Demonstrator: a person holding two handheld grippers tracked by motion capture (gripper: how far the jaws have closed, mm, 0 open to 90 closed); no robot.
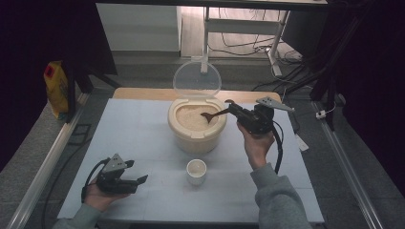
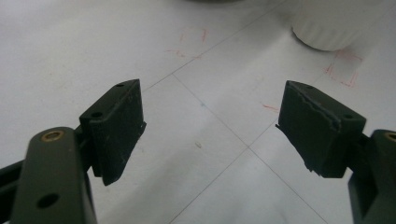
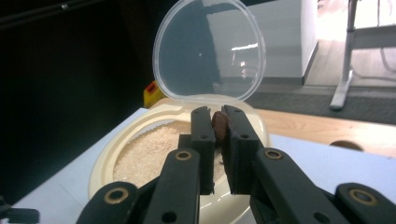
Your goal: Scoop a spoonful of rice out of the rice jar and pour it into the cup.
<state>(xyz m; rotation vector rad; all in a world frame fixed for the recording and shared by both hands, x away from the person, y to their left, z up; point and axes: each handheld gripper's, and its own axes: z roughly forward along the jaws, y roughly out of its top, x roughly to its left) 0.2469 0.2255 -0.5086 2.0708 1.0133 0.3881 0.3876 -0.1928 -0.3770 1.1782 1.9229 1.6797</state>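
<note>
The right hand [image 1: 256, 143] is raised at the cream rice container's [image 1: 197, 136] 3 o'clock side, its right gripper [image 1: 232, 109] clenched on a brown spoon [image 1: 212, 115] whose bowl dips into the rice [image 1: 191, 118]; the clear lid [image 1: 197, 80] stands open at 12 o'clock. The left hand [image 1: 98, 195] rests palm-up at 7 o'clock, its left gripper [image 1: 139, 183] released, jaws spread over the white table [image 1: 133, 133]. A white cup [image 1: 196, 171] stands at 6 o'clock of the container

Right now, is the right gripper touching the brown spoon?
Touching. In the right gripper view, the right gripper has its jaws closed on the brown spoon handle, with no gap. The high view shows the spoon's bowl over the rice.
</note>
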